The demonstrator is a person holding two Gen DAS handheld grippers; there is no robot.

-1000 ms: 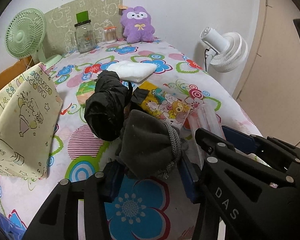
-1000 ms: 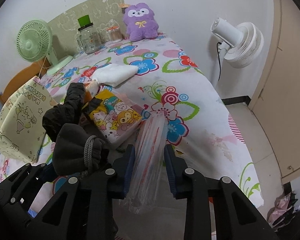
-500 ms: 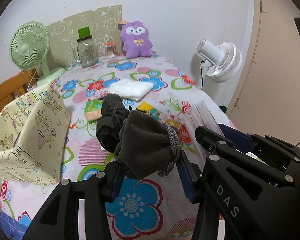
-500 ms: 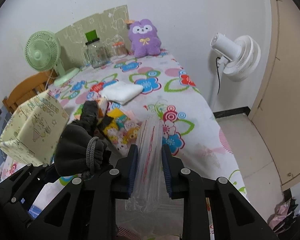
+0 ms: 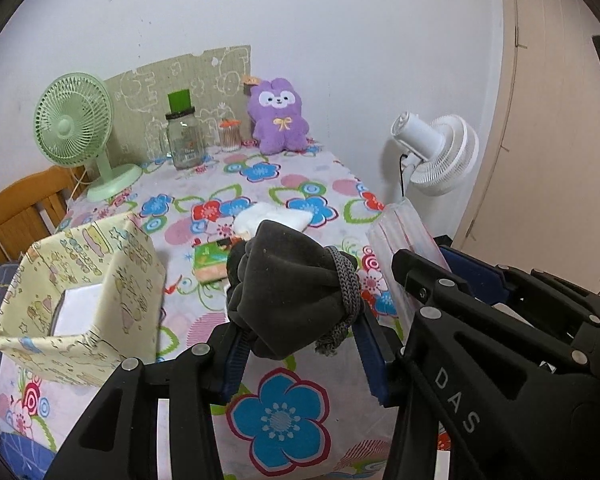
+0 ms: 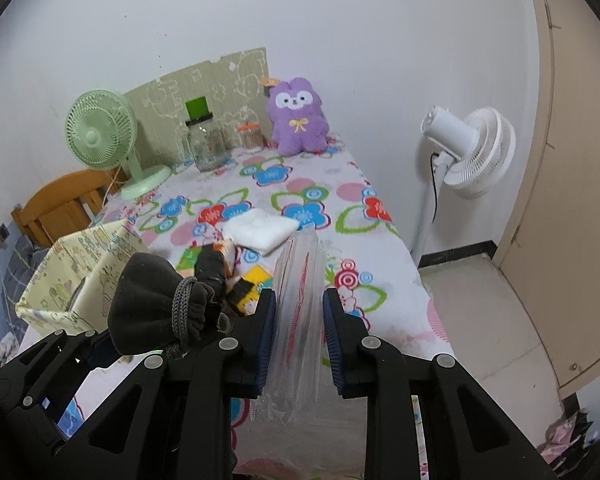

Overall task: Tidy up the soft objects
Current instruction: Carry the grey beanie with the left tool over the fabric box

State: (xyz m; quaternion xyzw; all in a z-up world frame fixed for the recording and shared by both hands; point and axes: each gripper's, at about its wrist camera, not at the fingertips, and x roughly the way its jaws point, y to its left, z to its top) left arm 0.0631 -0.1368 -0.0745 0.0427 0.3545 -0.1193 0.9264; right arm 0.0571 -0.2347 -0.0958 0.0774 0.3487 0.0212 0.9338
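Two grippers, each holding an item above the flowered table (image 5: 300, 412).
Left gripper (image 5: 306, 344): clamped on dark cloth bundle (image 5: 292, 292). Right gripper (image 6: 299, 332): closed on clear plastic bag (image 6: 300, 300). Yellow box (image 5: 80, 304) stands left.

Plush toy (image 5: 278, 120) behind folded towel (image 5: 274, 218); box (image 5: 82, 304) left.

This is a room in a home. A table covered with a bright flower-print cloth (image 5: 300, 184) fills the middle of the frame against a plain white wall. At its far end, upper centre, sits a purple plush toy (image 5: 278, 120) beside a glass jar (image 5: 184, 136) and a green desk fan (image 5: 76, 128) at upper left. A wooden chair (image 5: 24, 208) shows at the left edge, a white floor fan (image 6: 468, 152) at right, and a beige door (image 6: 580, 160) on the far right above a tiled floor (image 6: 480, 320).
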